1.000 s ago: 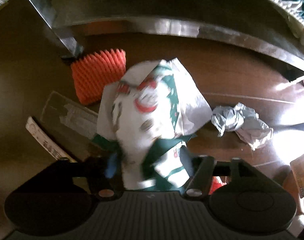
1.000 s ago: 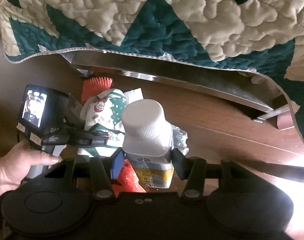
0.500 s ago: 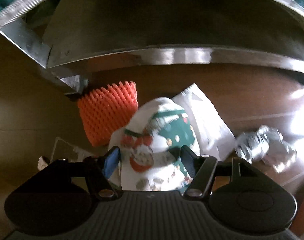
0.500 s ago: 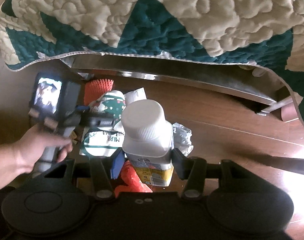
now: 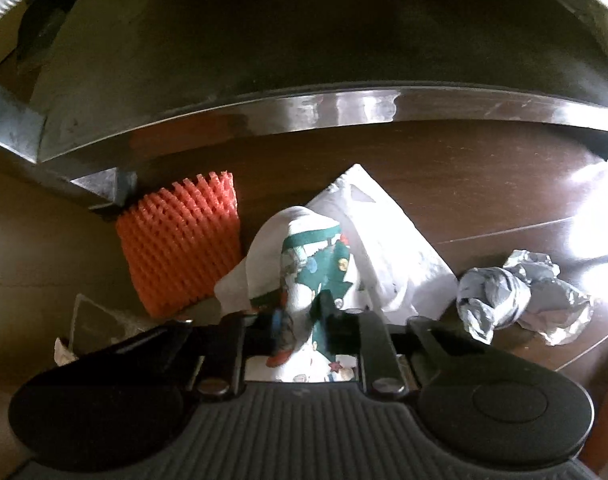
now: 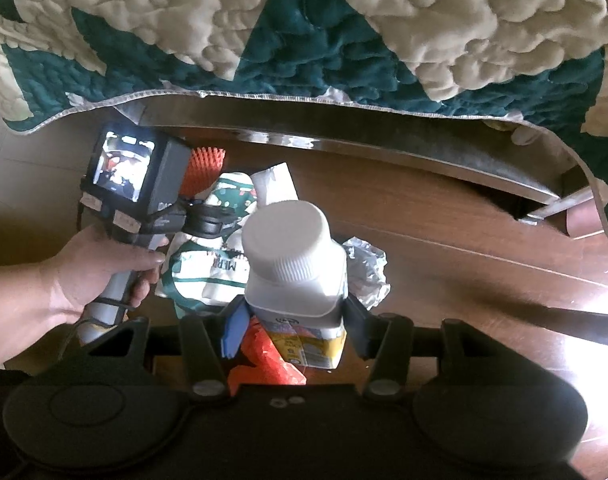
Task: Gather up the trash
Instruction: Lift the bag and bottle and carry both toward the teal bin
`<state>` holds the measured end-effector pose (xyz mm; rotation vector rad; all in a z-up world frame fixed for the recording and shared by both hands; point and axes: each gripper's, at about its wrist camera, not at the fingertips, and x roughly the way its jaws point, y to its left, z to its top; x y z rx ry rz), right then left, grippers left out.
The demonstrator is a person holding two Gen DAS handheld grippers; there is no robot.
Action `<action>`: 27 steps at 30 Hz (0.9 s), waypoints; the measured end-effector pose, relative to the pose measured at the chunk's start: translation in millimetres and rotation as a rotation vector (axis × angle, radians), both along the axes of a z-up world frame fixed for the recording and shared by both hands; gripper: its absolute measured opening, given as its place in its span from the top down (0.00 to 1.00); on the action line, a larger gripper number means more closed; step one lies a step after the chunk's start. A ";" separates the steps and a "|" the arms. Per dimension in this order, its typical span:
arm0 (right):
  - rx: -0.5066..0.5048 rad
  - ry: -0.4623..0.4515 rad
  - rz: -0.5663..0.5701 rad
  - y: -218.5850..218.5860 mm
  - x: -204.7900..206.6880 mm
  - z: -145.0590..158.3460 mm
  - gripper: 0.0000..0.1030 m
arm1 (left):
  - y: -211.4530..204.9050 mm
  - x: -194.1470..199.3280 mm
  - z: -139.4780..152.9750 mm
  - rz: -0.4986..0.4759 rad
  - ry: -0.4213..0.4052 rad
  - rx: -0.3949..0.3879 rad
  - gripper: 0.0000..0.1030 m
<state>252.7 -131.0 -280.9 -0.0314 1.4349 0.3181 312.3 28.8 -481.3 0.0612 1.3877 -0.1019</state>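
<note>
My left gripper (image 5: 302, 330) is shut on a white paper cup with a green and red Christmas print (image 5: 304, 264), lying on the brown wooden floor. The cup also shows in the right wrist view (image 6: 220, 236), with the left gripper (image 6: 208, 218) on it. My right gripper (image 6: 294, 326) is shut on a white bottle with a ribbed white cap and yellow label (image 6: 294, 264), held above the floor. A white plastic wrapper (image 5: 388, 248) lies behind the cup. An orange foam net (image 5: 182, 244) lies to its left. Crumpled foil (image 5: 520, 296) lies to the right.
A dark metal bed frame rail (image 5: 344, 108) runs across the back, with a leg (image 5: 108, 192) at the left. A green and cream quilt (image 6: 324, 24) hangs over it. A red wrapper (image 6: 268, 360) lies under the bottle. A clear plastic piece (image 5: 100, 320) lies at the left.
My left gripper has closed on the printed cup, whose fingers stood wide apart around it half a second ago. The right gripper holds the bottle as before.
</note>
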 end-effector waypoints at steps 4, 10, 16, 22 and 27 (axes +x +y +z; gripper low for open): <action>-0.015 -0.025 0.016 0.6 -1.7 1.6 0.51 | 0.7 -9.4 23.5 0.014 -0.011 -0.009 0.88; -0.025 -0.066 0.004 -5.3 -2.9 8.9 0.51 | 1.4 -26.5 81.0 0.040 -0.039 0.002 0.90; -0.012 -0.142 -0.014 -10.0 -3.9 30.9 0.51 | 4.3 -53.3 150.9 0.042 -0.117 0.024 0.92; 0.041 -0.197 -0.043 -18.3 -14.0 74.4 0.51 | 9.4 -78.8 225.6 0.045 -0.187 0.007 0.92; 0.069 -0.232 -0.032 -29.6 -42.5 121.7 0.51 | 9.3 -100.3 286.6 0.060 -0.229 -0.037 0.92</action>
